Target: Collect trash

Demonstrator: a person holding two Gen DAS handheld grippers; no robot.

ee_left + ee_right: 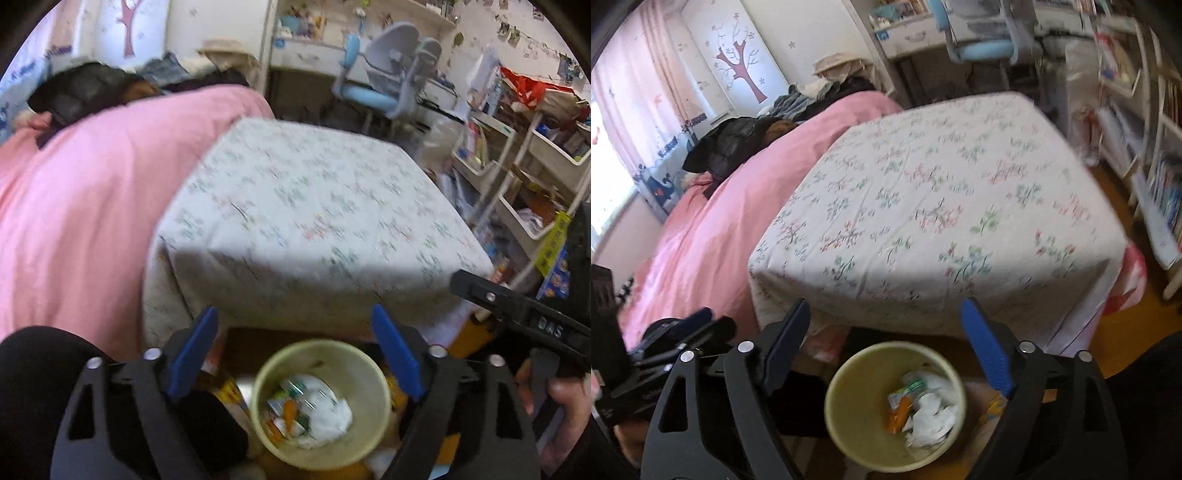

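A pale yellow bin [273,373] stands on the floor at the foot of the bed. Inside lie crumpled white paper [328,410] and colourful wrappers [288,406]. My left gripper [293,314] hangs above the bin, its blue pads [397,354] wide apart with nothing between them. In the right wrist view the same bin [857,398] holds the white paper [931,417] and an orange scrap [899,413]. My right gripper [884,306] is open and empty over it. The left gripper's black frame [683,332] shows at the left there.
A bed with a floral sheet [942,184] and a pink quilt [720,221] fills the middle, a black jacket [735,144] lying on it. Shelves [535,177] crowd the right side, with a blue desk chair [373,96] behind. A hand [565,406] holds the right gripper's frame [524,314].
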